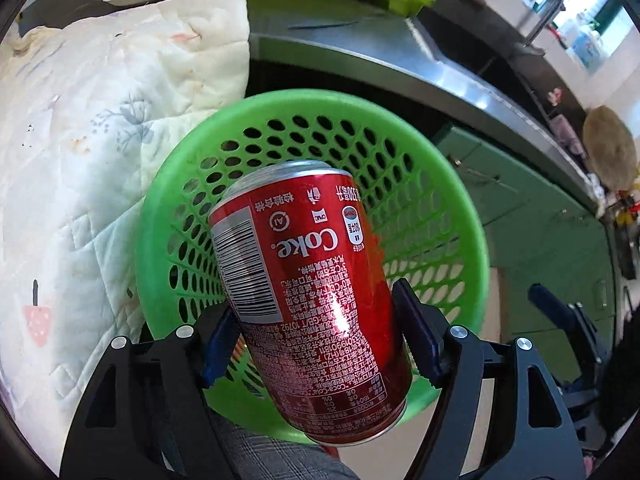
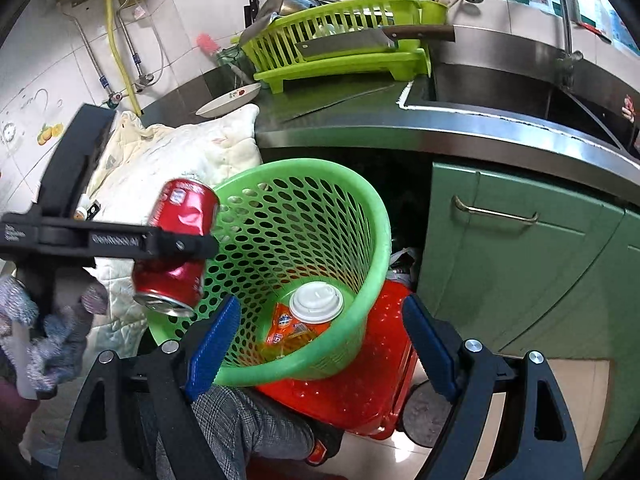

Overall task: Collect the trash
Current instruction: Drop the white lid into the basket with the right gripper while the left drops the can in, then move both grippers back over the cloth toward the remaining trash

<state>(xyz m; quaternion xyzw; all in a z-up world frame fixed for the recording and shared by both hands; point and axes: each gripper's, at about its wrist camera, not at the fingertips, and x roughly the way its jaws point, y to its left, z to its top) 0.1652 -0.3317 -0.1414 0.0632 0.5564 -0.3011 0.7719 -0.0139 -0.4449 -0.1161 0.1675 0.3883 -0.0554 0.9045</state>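
Green perforated basket point(image 2: 304, 216) sits on a red plastic crate point(image 2: 360, 396), on the floor in front of the counter's front edge point(image 2: 440, 132), just left of the green cabinet door point(image 2: 520, 264). Basket is tilted, mouth toward the cameras. Inside at the bottom: a white disposable cup lid point(image 2: 316, 302) on top of an orange snack wrapper point(image 2: 288, 330). The rest of the floor of it looks bare.

Red Coke can point(image 1: 308, 304) is between the left gripper's point(image 1: 320, 340) blue pads, over the near-left rim of the basket, not inside it. From the left wrist view the can lies tilted with one end pointing into the basket mouth; label reads upside down, barcode on its left side. From the right wrist view its wall shows a dent beside the finger, and the silver end faces down and toward the camera. Pads sit against both sides of the can, jaws wide because the can is wide.

Right gripper point(image 2: 320, 344) is spread wide with nothing between its pads, hanging over the near rim of the basket.

Behind the basket, a white quilted cloth point(image 2: 180, 152) hangs over the counter's left end. Farther back on the counter: white plate point(image 2: 228, 100), lime dish rack point(image 2: 340, 40) with a cleaver point(image 2: 360, 42) across it, sink point(image 2: 520, 92) to the right.
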